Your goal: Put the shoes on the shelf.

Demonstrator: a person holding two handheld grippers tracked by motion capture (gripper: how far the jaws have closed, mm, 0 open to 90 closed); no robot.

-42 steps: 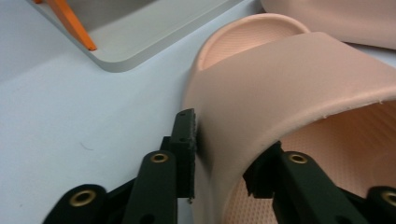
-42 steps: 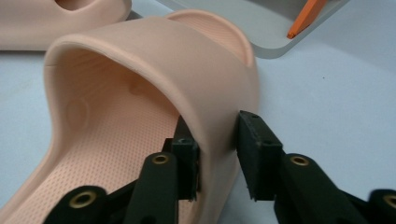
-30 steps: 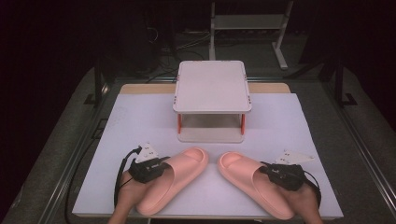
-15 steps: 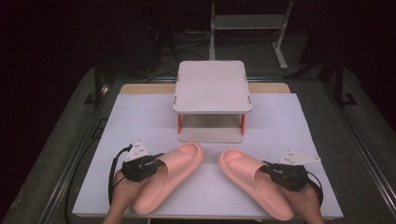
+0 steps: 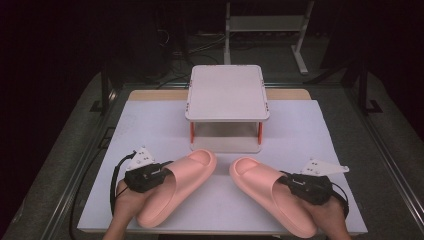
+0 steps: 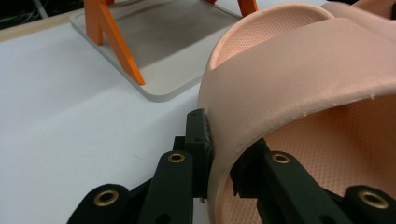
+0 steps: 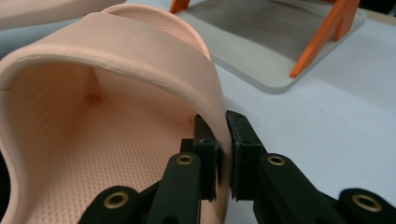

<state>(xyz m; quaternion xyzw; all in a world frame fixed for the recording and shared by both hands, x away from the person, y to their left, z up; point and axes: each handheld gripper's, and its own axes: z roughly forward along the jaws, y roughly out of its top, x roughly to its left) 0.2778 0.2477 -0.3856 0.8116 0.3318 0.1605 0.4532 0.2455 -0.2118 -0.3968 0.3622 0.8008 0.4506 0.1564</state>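
Observation:
Two salmon-pink slide sandals lie toes-forward on the white table cover (image 5: 150, 125). My left gripper (image 5: 161, 175) is shut on the outer side of the left slipper (image 5: 182, 182), its strap wall (image 6: 299, 84) pinched between the black pads (image 6: 198, 140). My right gripper (image 5: 290, 181) is shut on the right slipper (image 5: 265, 187), clamping the strap's edge (image 7: 140, 60) between its pads (image 7: 240, 140). Both slippers look slightly raised at the held side. A hand holds each gripper at the near table edge.
A small white two-tier shelf (image 5: 227, 92) on orange legs (image 6: 116, 42) stands just beyond the slippers' toes, its lower tray (image 7: 280, 42) open toward me. Dark floor, cables and a metal stand (image 5: 265, 25) lie behind the table.
Both hands have risen a little with the slippers pinched; the left slipper's heel side has shifted slightly toward the near-left. The shelf has not moved.

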